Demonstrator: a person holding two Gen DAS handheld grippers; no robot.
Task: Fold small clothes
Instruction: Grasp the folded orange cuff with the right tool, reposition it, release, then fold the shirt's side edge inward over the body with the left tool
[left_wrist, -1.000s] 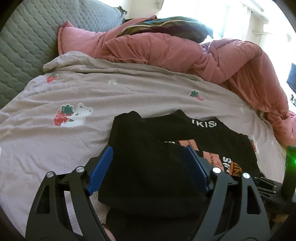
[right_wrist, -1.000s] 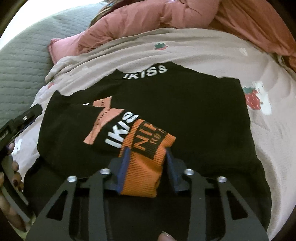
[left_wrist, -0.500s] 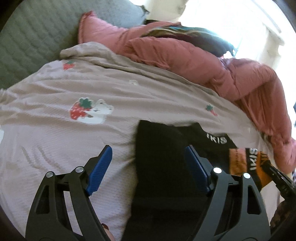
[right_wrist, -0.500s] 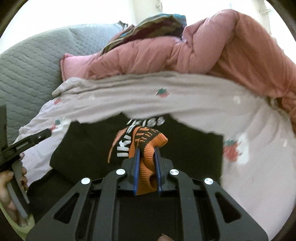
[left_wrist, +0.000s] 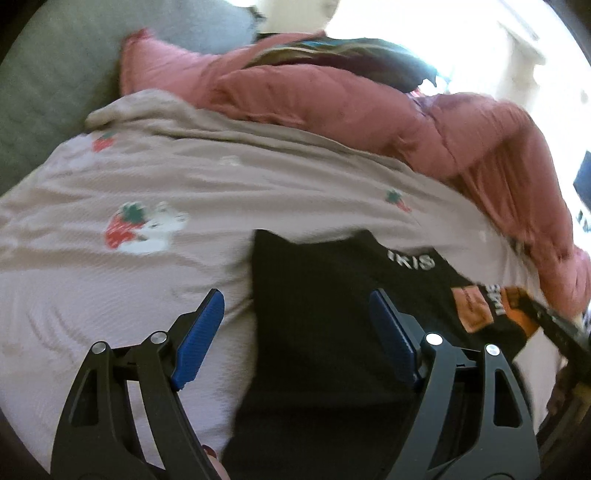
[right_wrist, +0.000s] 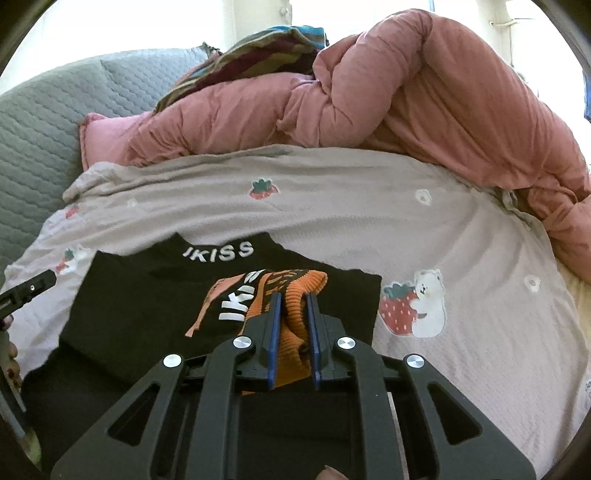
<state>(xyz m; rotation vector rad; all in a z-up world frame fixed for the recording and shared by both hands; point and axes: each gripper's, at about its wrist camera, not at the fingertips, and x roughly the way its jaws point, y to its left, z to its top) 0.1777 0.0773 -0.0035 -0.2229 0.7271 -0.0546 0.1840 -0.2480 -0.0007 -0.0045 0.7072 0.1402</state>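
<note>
A small black top (right_wrist: 147, 306) with white lettering at the neck lies on the pale bed sheet (right_wrist: 332, 206). My right gripper (right_wrist: 293, 299) is shut on its orange ribbed sleeve cuff (right_wrist: 295, 321) and holds it up over the body of the top. In the left wrist view the black top (left_wrist: 317, 325) lies right of centre. My left gripper (left_wrist: 295, 310) is open and empty above the top's left edge, one finger over the sheet (left_wrist: 129, 295). The orange cuff (left_wrist: 513, 306) shows at the far right there.
A pink quilt (right_wrist: 424, 103) is heaped along the far side of the bed, with a striped dark cloth (right_wrist: 258, 55) on it. A grey quilted headboard (right_wrist: 40, 122) stands at the left. Strawberry and bear prints (right_wrist: 413, 310) dot the sheet.
My right gripper closed on the orange cuff and lifted it off the top. My left gripper moved left and back, off the top's body to its left edge, still open.
</note>
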